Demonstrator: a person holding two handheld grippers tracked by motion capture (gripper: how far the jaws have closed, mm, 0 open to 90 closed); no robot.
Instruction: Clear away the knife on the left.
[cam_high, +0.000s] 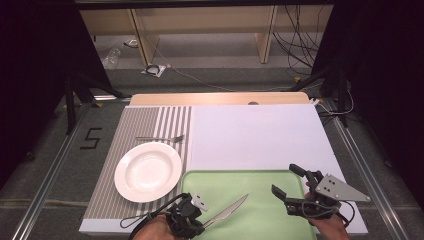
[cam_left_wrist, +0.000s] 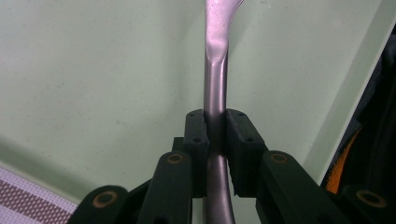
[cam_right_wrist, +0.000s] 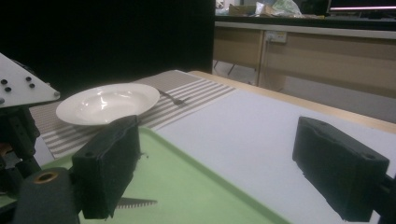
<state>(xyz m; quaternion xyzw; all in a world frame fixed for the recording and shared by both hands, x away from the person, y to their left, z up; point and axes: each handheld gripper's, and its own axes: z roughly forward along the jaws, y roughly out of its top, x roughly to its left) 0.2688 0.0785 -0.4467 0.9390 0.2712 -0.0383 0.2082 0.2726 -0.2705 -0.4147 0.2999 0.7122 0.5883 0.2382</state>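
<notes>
We see the left gripper (cam_high: 200, 220) at the near-left corner of the green tray (cam_high: 270, 220), its jaws clamped on the handle of a knife (cam_high: 227, 210); in the left gripper view the handle runs straight up between the two black pads (cam_left_wrist: 195, 135) and the blade end leaves the top edge of the frame. From above, the knife points away and to the right over the tray's bare floor, its tip near the tray's middle. The right gripper (cam_high: 290, 182) sits over the tray's right rim with its jaws wide apart and nothing between them — in the right gripper view a serrated blade tip (cam_right_wrist: 135, 202) shows just past its left jaw, low over the green surface. Left of the tray, a white plate (cam_high: 148, 171) rests on a striped placemat (cam_high: 145, 122), its rim near the tray's left edge but apart from it. A fork (cam_high: 160, 138) lies just beyond the plate, parallel to the table's far edge. The white mat (cam_high: 255, 135) beyond the tray is bare — the widest free stretch on the table.
</notes>
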